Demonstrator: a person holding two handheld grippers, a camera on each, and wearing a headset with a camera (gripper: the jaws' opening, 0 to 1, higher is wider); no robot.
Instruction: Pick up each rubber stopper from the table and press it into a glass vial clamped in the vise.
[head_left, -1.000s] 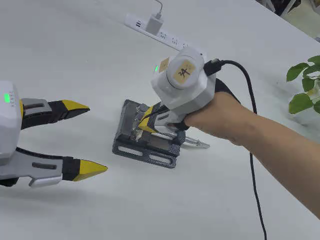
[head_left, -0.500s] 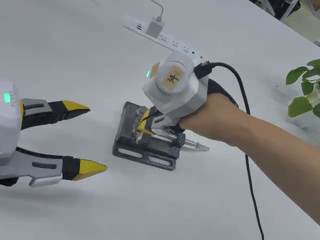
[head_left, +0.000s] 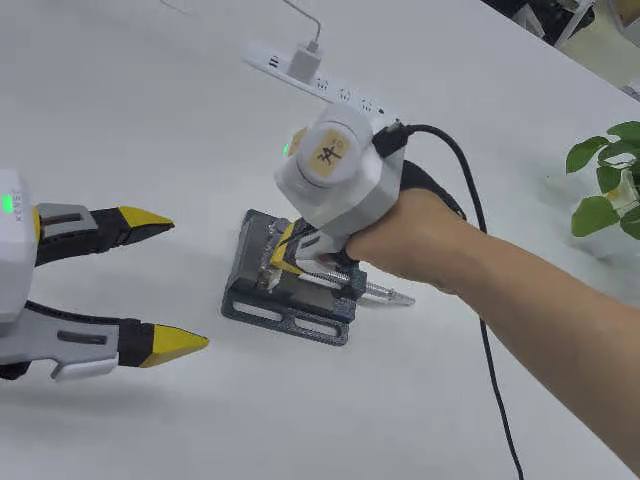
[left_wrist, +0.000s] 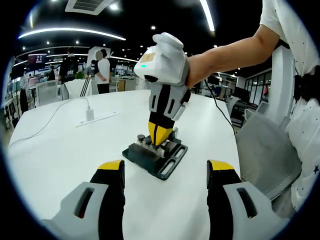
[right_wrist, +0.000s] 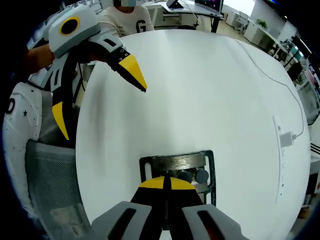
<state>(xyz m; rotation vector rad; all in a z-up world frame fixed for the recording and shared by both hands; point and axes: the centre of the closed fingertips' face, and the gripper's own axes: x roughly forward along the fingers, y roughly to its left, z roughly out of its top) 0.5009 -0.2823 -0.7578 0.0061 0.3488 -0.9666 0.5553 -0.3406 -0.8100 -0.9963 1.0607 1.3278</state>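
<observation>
A dark metal vise (head_left: 285, 305) sits mid-table, with small glass vials (right_wrist: 201, 175) capped by grey stoppers clamped in it. My right gripper (head_left: 284, 256) points down onto the vise top, its yellow tips pressed together and shut; anything beneath them is hidden. In the right gripper view its fingertips (right_wrist: 165, 182) meet just in front of the vise (right_wrist: 174, 161). My left gripper (head_left: 165, 280) hovers open to the left of the vise, nothing between its fingers. The left gripper view shows the right gripper (left_wrist: 161, 134) on the vise (left_wrist: 162, 167) and a stoppered vial (left_wrist: 141, 137).
A white power strip (head_left: 330, 85) with a plugged charger lies at the back of the table. A black cable (head_left: 470, 220) trails from the right gripper along the arm. A green plant (head_left: 605, 190) stands at the right edge. People stand in the far background.
The right gripper's body has leaned over to the left above the vise, its tips staying on the vise top. The left gripper has held its place, still open.
</observation>
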